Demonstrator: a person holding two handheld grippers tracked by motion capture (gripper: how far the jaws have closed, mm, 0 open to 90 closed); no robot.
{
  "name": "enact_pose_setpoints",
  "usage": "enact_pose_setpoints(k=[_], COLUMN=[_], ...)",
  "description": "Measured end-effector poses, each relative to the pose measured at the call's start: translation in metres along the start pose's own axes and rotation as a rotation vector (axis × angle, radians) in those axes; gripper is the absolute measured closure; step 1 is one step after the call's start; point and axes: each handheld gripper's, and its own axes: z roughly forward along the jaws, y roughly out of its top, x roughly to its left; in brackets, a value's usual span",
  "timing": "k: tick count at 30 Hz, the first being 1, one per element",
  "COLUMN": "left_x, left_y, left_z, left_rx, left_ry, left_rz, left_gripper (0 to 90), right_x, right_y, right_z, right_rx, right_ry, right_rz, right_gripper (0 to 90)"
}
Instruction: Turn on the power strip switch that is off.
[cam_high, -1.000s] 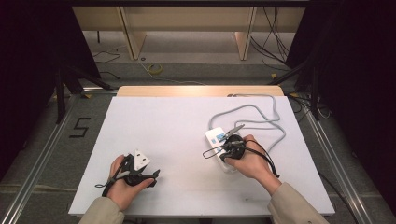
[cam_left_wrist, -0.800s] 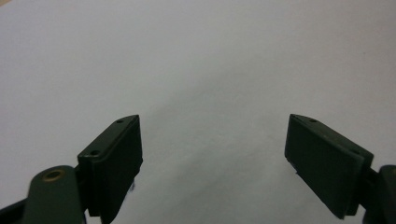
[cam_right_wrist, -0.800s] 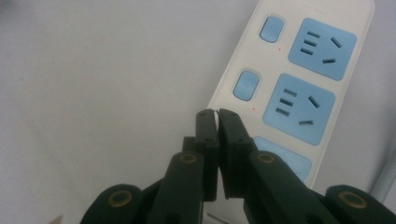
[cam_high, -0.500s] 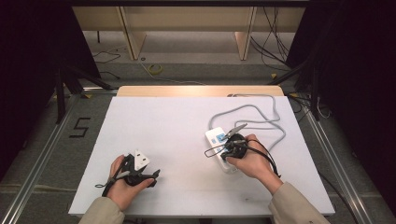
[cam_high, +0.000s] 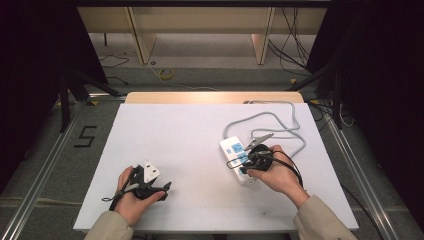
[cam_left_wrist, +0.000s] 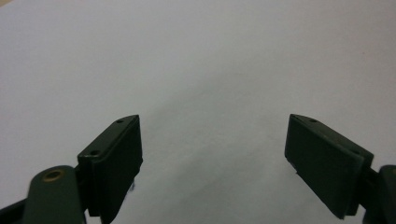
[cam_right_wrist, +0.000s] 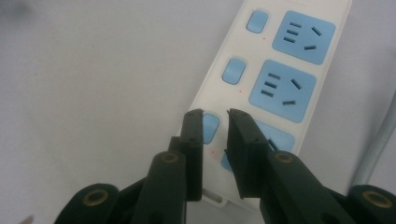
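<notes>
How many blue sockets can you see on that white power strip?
3. On the power strip, one socket lies at the far end, one in the middle, and a third is partly covered by the right gripper. More may be hidden beneath it.

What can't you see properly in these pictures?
- Right gripper view: the white power strip with blue sockets has its third socket hidden behind the nearly closed jaws.
- High view: the right hand covers the strip's near end.
- Right gripper view: the grey cable is cut off by the right edge.
</notes>
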Motion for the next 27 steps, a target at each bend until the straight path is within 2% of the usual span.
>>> enact_pose_setpoints(k=[18, 27], left_x=[0.000, 0.000], left_y=[-0.001, -0.001], left_z=[0.000, 0.000], left_rx=[0.003, 0.008], left_ry=[0.000, -0.001], left_rz=[-0.002, -0.004], left_gripper=[19.0, 19.0], right_x=[-0.013, -0.019], right_y=[-0.026, -0.040], right_z=[-0.016, -0.024], right_rx=[-0.058, -0.116], right_ry=[-0.008, -0.028], right_rz=[0.015, 0.010], right_gripper=[59.6, 53.4])
